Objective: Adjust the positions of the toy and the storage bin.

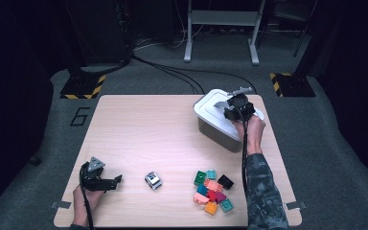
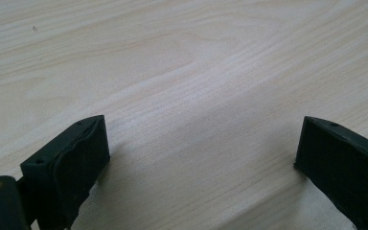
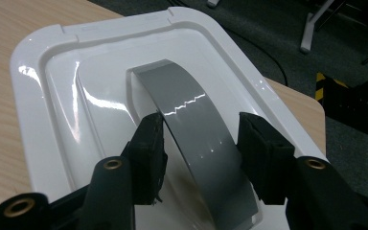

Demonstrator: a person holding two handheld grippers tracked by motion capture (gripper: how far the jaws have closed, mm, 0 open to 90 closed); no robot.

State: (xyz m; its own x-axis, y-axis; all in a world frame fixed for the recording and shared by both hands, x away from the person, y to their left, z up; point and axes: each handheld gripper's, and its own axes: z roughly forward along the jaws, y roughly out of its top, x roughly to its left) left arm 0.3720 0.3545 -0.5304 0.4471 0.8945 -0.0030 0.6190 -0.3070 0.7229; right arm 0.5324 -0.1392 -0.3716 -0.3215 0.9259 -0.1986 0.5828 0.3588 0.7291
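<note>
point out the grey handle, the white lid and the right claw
grey handle (image 3: pixel 196 139), right gripper view, middle of its arched strap
white lid (image 3: pixel 43 81), right gripper view, glossy raised rim
right claw (image 3: pixel 199 148), right gripper view, midway between its fingertips

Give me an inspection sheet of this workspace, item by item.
Surface: light wooden table, undamaged.
Job's things: white box lid on a grey bin; grey handle arches over the lid.
Clutter: coloured bricks heaped near the front edge; small toy car apart.
Grippers: right tool straddles the handle, jaws touching its sides; left tool open over bare wood.
Cables: black leads cross the floor.
Surroundings: carpet, hazard-striped stand bases.
</note>
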